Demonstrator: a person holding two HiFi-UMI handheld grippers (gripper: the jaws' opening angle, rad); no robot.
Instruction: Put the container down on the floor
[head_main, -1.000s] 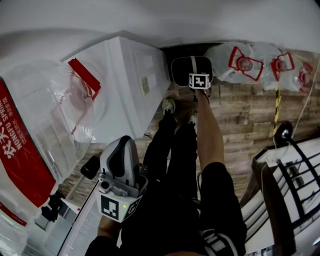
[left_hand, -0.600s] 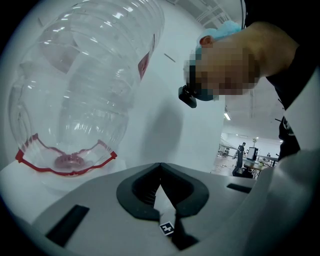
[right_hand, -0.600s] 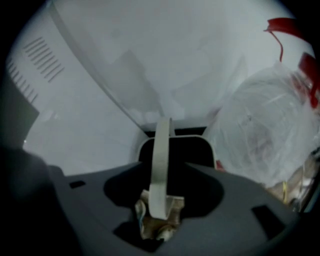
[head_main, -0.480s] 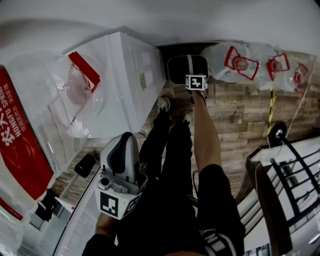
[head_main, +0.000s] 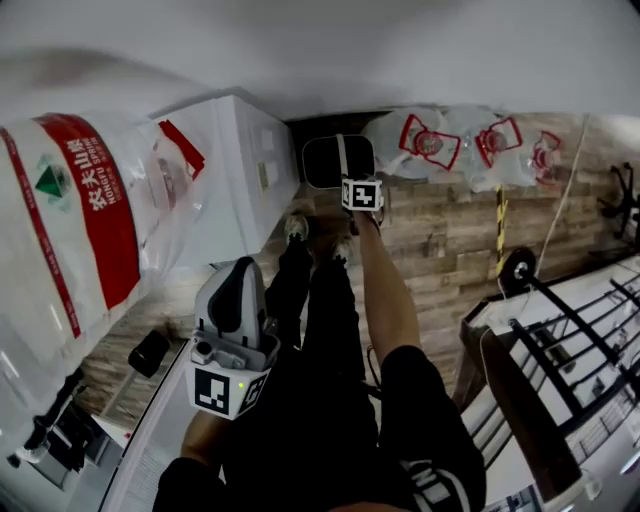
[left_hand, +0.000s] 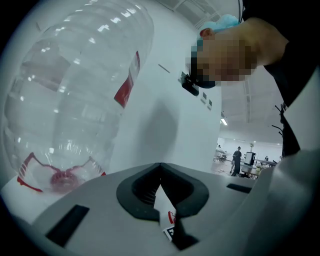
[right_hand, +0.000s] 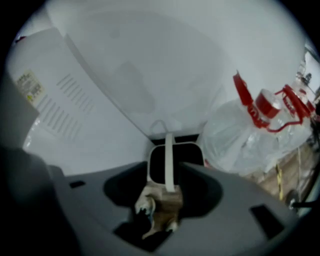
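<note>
The container (head_main: 326, 160), a small black bin with a white rim and a white handle, stands on the wooden floor beside the white water dispenser (head_main: 245, 165). My right gripper (right_hand: 167, 176) hangs above it, pointing steeply down, its marker cube (head_main: 362, 193) near the bin's rim. Its jaws have just been opening and now stand wide. In the right gripper view the handle (right_hand: 169, 161) shows between them, untouched. My left gripper (head_main: 238, 272) is held level in front of my legs, fingertips together, holding nothing.
A big clear water bottle (head_main: 95, 215) with a red label fills the left side. Several more bottles (head_main: 430, 140) lie on the floor beside the container. A metal rack (head_main: 560, 350) stands at the right. My shoes (head_main: 296, 226) are just short of the bin.
The right gripper has lifted up off the container, which stays on the floor. The left gripper has risen a little. The head view has swung, bringing more of the big bottle's label into sight.
</note>
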